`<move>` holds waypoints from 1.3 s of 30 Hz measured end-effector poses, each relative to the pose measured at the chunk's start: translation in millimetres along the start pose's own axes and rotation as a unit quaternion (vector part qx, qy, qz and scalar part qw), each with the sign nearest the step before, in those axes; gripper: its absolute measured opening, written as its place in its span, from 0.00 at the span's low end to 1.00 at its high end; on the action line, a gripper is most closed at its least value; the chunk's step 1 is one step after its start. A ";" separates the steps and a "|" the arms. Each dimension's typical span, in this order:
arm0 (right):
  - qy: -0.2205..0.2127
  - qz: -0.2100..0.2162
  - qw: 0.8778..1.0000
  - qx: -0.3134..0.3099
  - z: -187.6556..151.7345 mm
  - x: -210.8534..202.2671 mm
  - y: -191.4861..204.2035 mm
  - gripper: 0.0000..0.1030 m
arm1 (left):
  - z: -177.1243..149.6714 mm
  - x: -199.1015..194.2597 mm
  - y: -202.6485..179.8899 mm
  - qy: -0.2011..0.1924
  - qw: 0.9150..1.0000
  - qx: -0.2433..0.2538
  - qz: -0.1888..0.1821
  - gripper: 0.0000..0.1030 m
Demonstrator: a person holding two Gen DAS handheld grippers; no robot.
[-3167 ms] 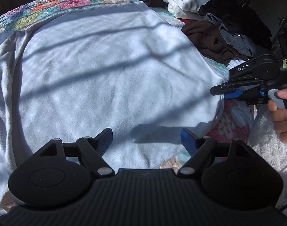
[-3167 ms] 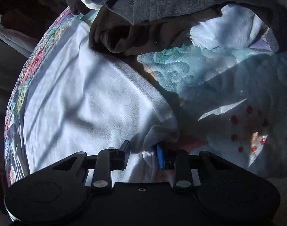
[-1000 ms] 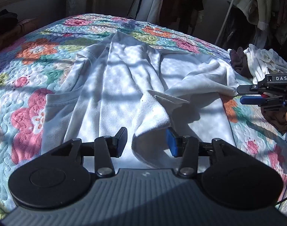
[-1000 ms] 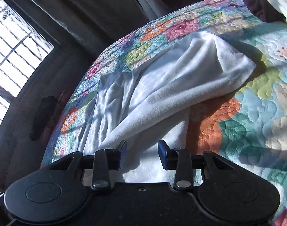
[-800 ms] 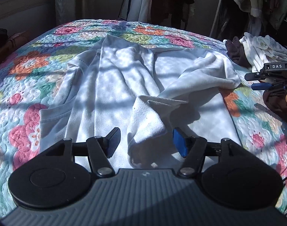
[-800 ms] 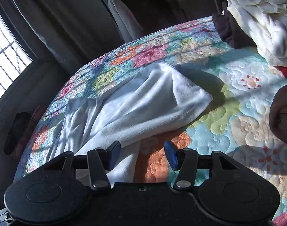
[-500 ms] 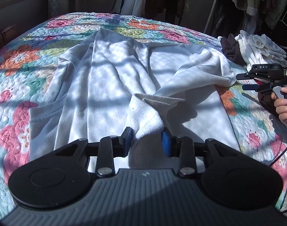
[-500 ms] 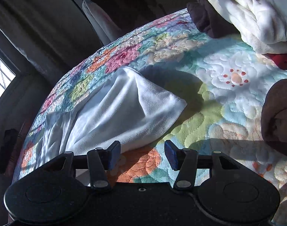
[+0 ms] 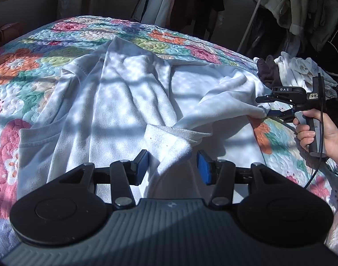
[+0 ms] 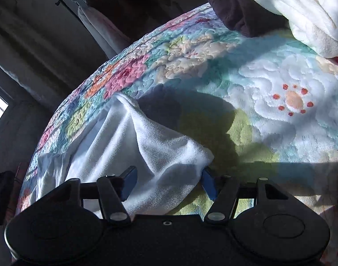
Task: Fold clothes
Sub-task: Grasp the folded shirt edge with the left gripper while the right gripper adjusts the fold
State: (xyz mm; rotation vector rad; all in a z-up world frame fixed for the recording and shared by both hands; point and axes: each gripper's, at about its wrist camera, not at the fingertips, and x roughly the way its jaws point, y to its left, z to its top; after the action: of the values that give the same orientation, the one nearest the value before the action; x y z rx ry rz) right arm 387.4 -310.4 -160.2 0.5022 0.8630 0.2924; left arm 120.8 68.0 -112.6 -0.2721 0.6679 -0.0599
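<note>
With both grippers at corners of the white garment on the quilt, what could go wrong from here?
The left gripper is opening around a bunched corner of the white garment, so a pinch may catch several layers. The right gripper, also opening, straddles only the corner's tip, which may slip out.

Your left gripper [image 9: 172, 167] sits over the near edge of the shirt [image 9: 115, 102], a folded corner of it between the opening jaws, touching neither. The shirt spreads ahead on the quilt [image 9: 24, 62]. Your right gripper [image 9: 265, 106] is far right at another corner; a clothes pile [image 9: 293, 73] lies behind it.
</note>
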 end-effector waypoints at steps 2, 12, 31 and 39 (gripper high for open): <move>0.012 0.014 1.000 -0.021 7.4 2.1 12.5 0.09 | -1.2 -1.3 -3.8 -0.009 1.000 0.018 0.008 0.38; -0.004 0.074 0.984 -0.160 42.1 -14.7 135.5 0.06 | 12.2 -56.0 28.6 -0.105 0.993 -0.041 0.042 0.09; 0.050 0.110 0.974 -0.192 -8.6 18.6 234.8 0.63 | -12.0 -41.9 56.4 -0.046 0.996 -0.083 0.001 0.65; 0.172 0.127 0.970 -0.116 -66.6 12.6 199.5 0.63 | -11.3 -19.9 52.1 -0.008 0.997 -0.074 0.003 0.19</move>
State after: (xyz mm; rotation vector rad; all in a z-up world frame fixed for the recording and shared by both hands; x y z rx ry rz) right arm 334.2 -116.1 -98.7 0.3470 1.0858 0.7223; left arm 96.5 118.4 -123.1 -0.4127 0.6582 -0.0031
